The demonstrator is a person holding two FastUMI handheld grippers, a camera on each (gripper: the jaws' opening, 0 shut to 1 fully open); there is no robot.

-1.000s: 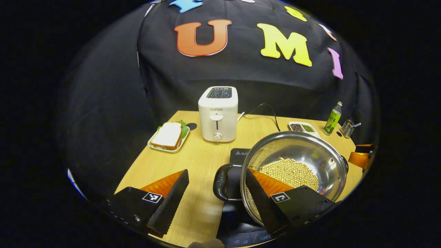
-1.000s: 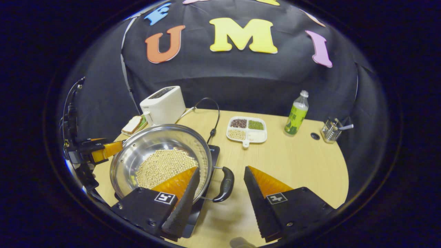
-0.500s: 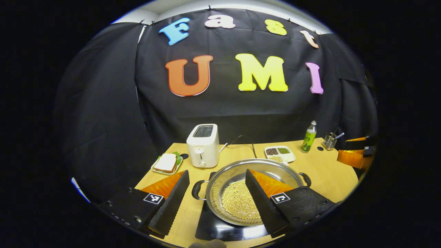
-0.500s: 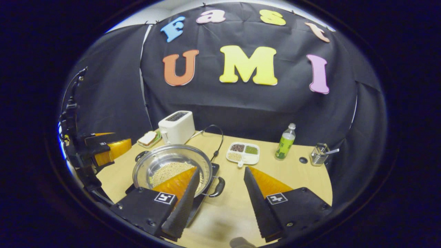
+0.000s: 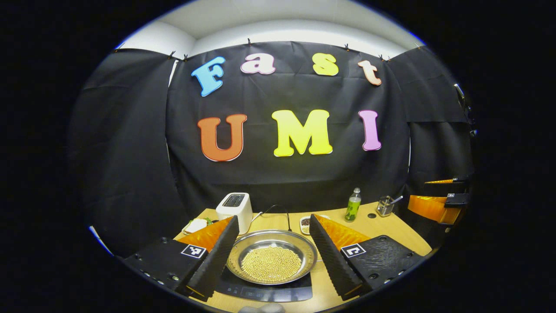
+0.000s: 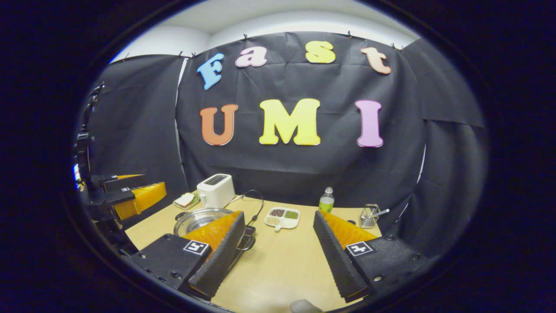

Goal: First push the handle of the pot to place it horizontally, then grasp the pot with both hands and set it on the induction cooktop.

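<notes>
**Pot on Cooktop, Both Claws Clear**

Surface and room. The tabletop [image 6: 282, 265] is light wood with a curved far edge, enclosed by the booth's black cloth wall; a pale ceiling strip shows above the cloth. In the left gripper view the pot [image 5: 272, 262] sits on the induction cooktop [image 5: 265, 292], holding a bed of pale beans [image 5: 271, 263]. Behind it stand a white toaster [image 5: 235, 206], a plate with a sandwich [image 5: 196, 225], a green bottle [image 5: 353, 205] and a wire holder [image 5: 384, 205] with a utensil in it. In the right gripper view a divided dish [image 6: 282, 216] of grains lies near the middle of the tabletop, and a black cable [image 6: 257, 201] loops from the toaster towards the cooktop.

Claw state. My left claw [image 5: 273, 254] is spread wide and holds nothing (the pot appears in the gap, farther off). My right claw [image 6: 278, 254] is equally wide and empty, with bare tabletop between its fingers.

Hidden or unclear. In the left gripper view my own fingers cover both pot handles and most of the divided dish. In the right gripper view my left-hand finger [image 6: 217, 258] hides much of the pot and cooktop; one handle loop [image 6: 246, 243] shows beside it. The cooktop's panel markings are too small to make out.
</notes>
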